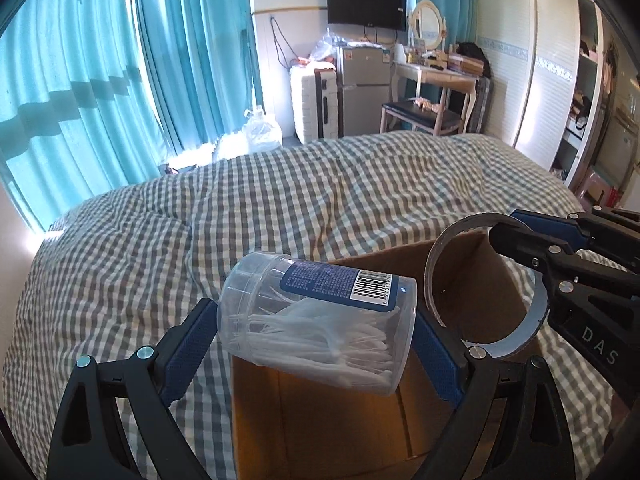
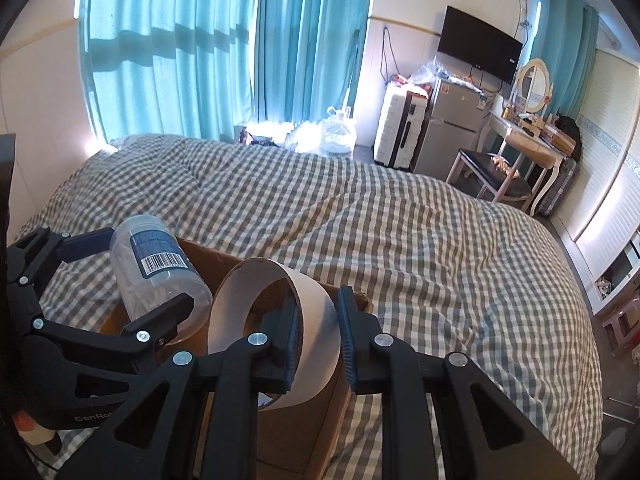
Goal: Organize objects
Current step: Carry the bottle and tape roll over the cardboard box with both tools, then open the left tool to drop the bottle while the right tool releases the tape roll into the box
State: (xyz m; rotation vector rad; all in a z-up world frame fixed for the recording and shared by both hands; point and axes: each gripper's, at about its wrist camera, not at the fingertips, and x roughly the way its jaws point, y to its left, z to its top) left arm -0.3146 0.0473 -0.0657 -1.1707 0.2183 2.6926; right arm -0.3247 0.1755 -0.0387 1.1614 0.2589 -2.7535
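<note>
Your left hand-held gripper is spread wide around a clear plastic jar, its blue pads pressing on the jar's two ends. The jar lies tilted on its side, with a blue label and barcode facing up and thin white plastic picks heaped inside. In the left wrist view it sits at the centre, hanging over the near left part of an open cardboard box.

Your right hand-held gripper is pressed nearly together, pinching the wall of a roll of tape: one finger sits inside the ring, the other outside. The roll stands on edge, its opening turned toward 9 o'clock in the right wrist view. From the left wrist camera the same roll appears at 3 o'clock of the jar, just beside it, above the box's far right corner. Whether jar and roll touch you cannot tell.

The box rests on a bed covered by a grey and white checked quilt. Both held things hang above the box's brown inside.

Beyond the bed, at 12 o'clock in the left wrist view, stand a white suitcase and a small silver fridge, with a dark screen on the wall over them. Teal curtains fill the 10 o'clock side.
</note>
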